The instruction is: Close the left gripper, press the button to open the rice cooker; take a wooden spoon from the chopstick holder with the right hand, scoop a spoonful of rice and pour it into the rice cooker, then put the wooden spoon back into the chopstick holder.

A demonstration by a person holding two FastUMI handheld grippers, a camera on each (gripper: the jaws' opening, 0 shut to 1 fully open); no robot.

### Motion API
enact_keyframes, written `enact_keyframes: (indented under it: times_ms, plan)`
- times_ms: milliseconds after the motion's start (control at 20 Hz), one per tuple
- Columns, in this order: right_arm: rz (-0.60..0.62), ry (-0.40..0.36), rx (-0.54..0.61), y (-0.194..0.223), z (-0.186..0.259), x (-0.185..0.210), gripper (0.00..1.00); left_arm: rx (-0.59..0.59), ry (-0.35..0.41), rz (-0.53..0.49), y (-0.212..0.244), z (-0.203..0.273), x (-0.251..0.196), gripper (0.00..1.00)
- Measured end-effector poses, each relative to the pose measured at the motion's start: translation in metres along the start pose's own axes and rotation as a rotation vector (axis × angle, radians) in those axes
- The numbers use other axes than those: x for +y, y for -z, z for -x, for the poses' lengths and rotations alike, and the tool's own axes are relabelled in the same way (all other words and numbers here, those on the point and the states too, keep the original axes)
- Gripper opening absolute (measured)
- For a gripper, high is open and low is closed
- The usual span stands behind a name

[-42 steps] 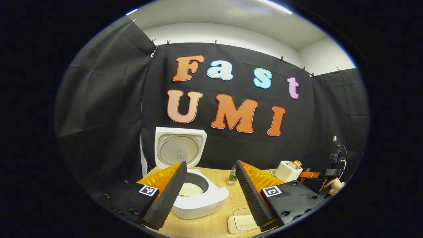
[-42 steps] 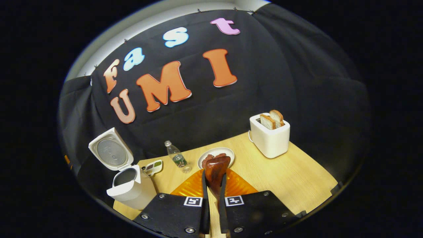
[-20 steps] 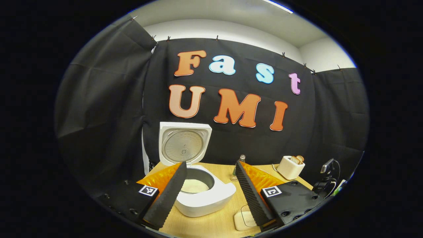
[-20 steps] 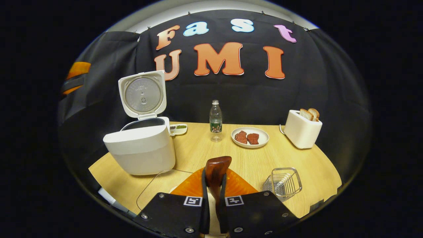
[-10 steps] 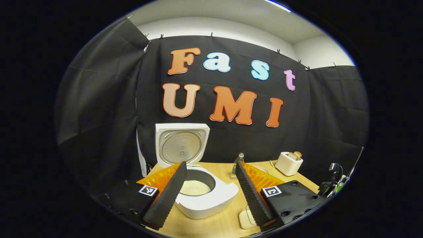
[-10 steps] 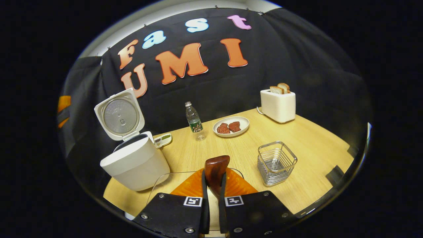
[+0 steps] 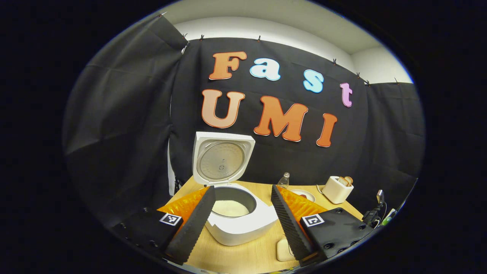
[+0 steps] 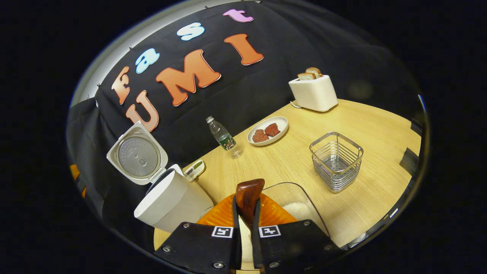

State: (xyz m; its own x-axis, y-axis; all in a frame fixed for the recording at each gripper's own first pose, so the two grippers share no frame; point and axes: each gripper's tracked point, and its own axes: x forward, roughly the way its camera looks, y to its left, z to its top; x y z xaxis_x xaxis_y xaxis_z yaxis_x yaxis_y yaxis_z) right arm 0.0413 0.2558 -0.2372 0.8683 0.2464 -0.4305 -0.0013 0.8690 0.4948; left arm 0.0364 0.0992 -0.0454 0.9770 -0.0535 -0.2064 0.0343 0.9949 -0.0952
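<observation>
Lid of the white rice cooker (image 7: 236, 217) stands up, rice inside, ahead of the open left gripper (image 7: 242, 220). Right gripper (image 8: 245, 228) squeezes the brown wooden spoon (image 8: 248, 198); the wire chopstick holder (image 8: 336, 160), ahead to its right, waits.

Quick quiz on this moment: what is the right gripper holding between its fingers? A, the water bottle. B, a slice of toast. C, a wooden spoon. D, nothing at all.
C: in the right gripper view, the right gripper is shut on the wooden spoon, whose dark wooden end sticks up between the fingers, above the glass container of rice.
</observation>
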Motion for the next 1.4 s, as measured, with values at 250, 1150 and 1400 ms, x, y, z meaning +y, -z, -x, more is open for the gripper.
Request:
enact_keyframes:
  times_ms: [250,1150,1400]
  plan:
    - [-0.065,-0.009,0.03,0.011,-0.017,0.021,0.11,0.011,-0.02,0.01,0.004,0.006,0.008,1.0]
    - [-0.476,-0.012,0.012,-0.026,-0.008,-0.018,0.11,-0.002,-0.018,0.013,0.001,0.014,0.003,0.99]
    - [-0.571,-0.047,-0.036,-0.058,0.005,-0.012,0.11,0.006,-0.007,0.013,0.004,0.014,-0.002,1.0]
